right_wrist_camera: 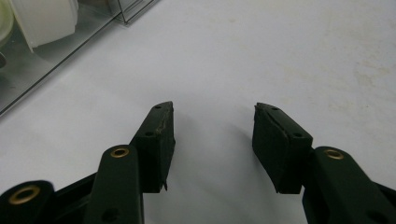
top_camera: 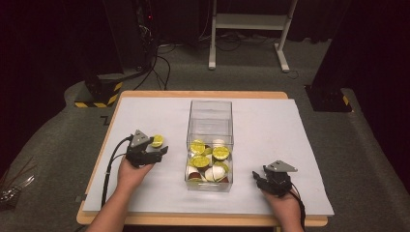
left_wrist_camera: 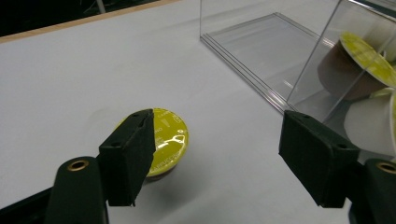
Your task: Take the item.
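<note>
With your left gripper [left_wrist_camera: 217,158] open beside the light, stiff capsule [left_wrist_camera: 166,140], grip its cup sides, not the thin foil lid.

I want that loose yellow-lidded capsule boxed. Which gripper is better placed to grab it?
Left. The left gripper hangs open right beside the capsule; the right gripper sits beyond the clear box.
</note>
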The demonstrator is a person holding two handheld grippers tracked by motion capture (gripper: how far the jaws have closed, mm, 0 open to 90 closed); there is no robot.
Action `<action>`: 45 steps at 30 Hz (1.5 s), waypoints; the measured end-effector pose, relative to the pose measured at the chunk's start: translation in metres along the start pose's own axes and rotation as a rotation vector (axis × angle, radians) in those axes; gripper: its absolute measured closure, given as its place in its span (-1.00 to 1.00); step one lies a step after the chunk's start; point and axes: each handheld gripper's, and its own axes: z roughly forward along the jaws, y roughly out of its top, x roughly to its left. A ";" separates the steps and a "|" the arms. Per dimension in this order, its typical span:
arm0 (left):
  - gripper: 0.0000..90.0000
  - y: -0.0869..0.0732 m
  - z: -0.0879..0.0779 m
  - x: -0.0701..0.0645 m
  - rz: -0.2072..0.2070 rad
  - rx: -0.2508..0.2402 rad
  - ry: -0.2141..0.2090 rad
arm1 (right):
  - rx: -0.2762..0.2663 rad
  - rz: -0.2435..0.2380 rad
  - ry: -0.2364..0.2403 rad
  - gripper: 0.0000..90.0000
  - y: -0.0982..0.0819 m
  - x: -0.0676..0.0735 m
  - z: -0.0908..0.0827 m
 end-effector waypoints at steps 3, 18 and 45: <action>-0.44 -0.003 -0.003 -0.003 0.002 -0.005 -0.001 | 0.000 0.002 0.000 0.08 0.000 0.000 0.000; -0.45 -0.023 -0.019 -0.021 0.023 0.002 -0.077 | 0.001 0.001 -0.001 0.07 0.000 0.000 0.000; -0.66 -0.051 -0.028 -0.050 0.002 0.016 -0.219 | -0.043 -0.031 0.031 -0.09 -0.003 0.008 -0.009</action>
